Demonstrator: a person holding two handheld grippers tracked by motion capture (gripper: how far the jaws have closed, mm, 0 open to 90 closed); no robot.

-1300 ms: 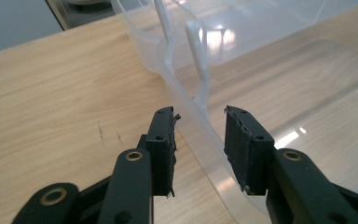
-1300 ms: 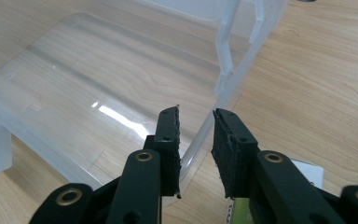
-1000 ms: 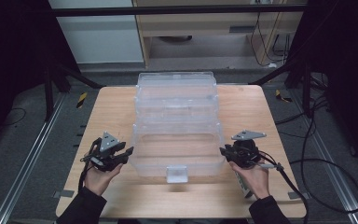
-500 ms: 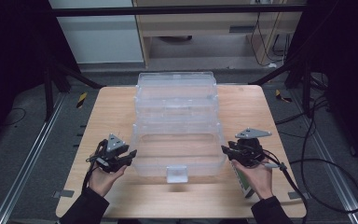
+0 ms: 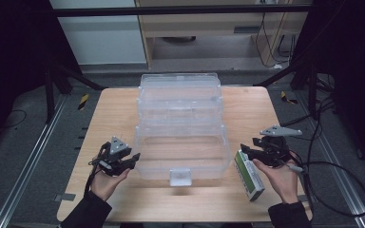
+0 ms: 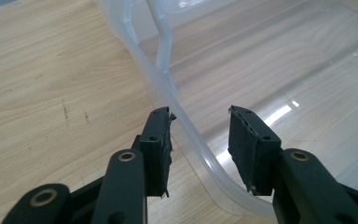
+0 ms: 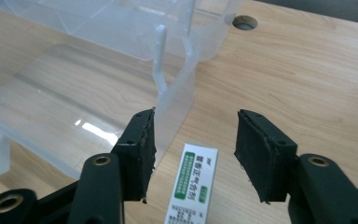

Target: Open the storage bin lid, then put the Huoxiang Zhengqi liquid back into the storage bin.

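The right gripper (image 5: 247,152) has drawn back from the right wall of the clear plastic box (image 5: 183,142) and lifted; its jaws have just been opening and now stand wide with nothing between them. Below them, a green-and-white carton (image 5: 248,174) lies flat on the wooden table (image 5: 109,109), just beside the box's right front corner. The left gripper (image 5: 132,159) stays at the box's left front corner, its jaws open astride the wall there, not pressing.
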